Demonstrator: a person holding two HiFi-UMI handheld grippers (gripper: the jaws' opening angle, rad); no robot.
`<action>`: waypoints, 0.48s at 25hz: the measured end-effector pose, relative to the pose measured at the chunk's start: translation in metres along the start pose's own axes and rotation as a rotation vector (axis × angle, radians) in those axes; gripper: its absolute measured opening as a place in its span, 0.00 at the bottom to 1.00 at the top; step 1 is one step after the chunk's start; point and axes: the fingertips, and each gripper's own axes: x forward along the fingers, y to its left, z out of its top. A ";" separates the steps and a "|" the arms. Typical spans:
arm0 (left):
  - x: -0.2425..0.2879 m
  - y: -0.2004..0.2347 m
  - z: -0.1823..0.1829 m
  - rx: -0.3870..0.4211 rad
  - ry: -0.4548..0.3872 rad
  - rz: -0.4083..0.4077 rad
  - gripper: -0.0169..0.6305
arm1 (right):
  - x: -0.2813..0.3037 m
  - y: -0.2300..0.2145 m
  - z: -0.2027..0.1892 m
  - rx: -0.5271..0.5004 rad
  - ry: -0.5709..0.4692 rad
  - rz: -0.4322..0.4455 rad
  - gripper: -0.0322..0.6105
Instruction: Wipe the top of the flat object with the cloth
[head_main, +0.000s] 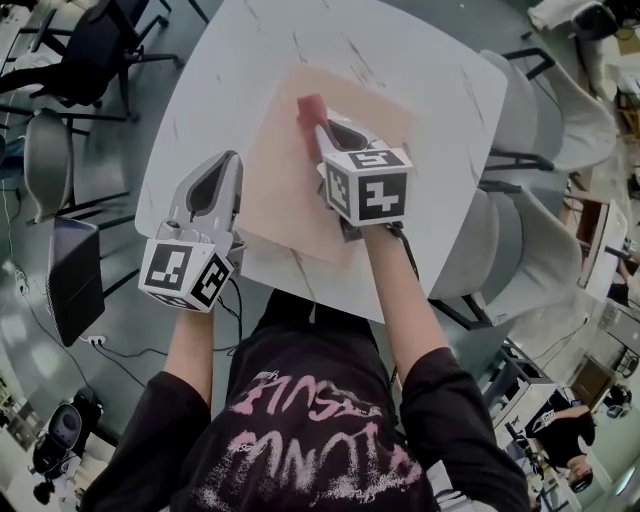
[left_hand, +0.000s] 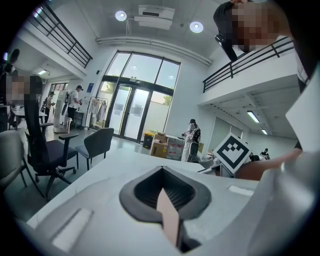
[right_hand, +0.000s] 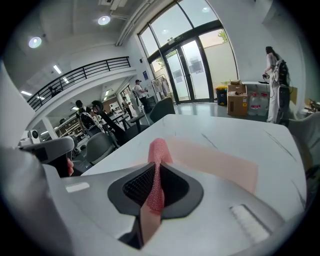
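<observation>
From the head view, your right gripper (head_main: 328, 128) is over the pale pink flat object (head_main: 275, 190), which lies on the white veined table (head_main: 440, 90) with its near edge close to the table's near edge. The red cloth (head_main: 310, 108) pokes out past the jaw tips on the far side and sits on the flat object's top, toward its far part. Your left gripper (head_main: 226, 165) is at the table's near left corner, just left of the flat object and apart from the cloth; you can't tell from here whether it touches the table. In the left gripper view, the jaws are clenched together with nothing between them, and they point out over the room, with your right gripper's marker cube (left_hand: 232, 151) to the right and a black office chair (left_hand: 45, 145) and a grey chair (left_hand: 97, 142) on the floor to the left. In the right gripper view, the jaws are clamped on the red cloth, which stands up between them as a narrow mesh fold; beyond it the flat object stretches to the right across the table.
</observation>
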 end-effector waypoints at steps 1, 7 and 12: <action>0.001 -0.001 0.000 -0.001 0.000 -0.003 0.03 | -0.002 -0.005 0.000 0.004 0.000 -0.010 0.13; 0.007 -0.010 -0.001 -0.002 0.003 -0.024 0.03 | -0.014 -0.032 -0.005 0.012 0.009 -0.070 0.13; 0.011 -0.016 -0.001 -0.003 0.005 -0.039 0.03 | -0.028 -0.059 -0.011 0.031 0.012 -0.121 0.13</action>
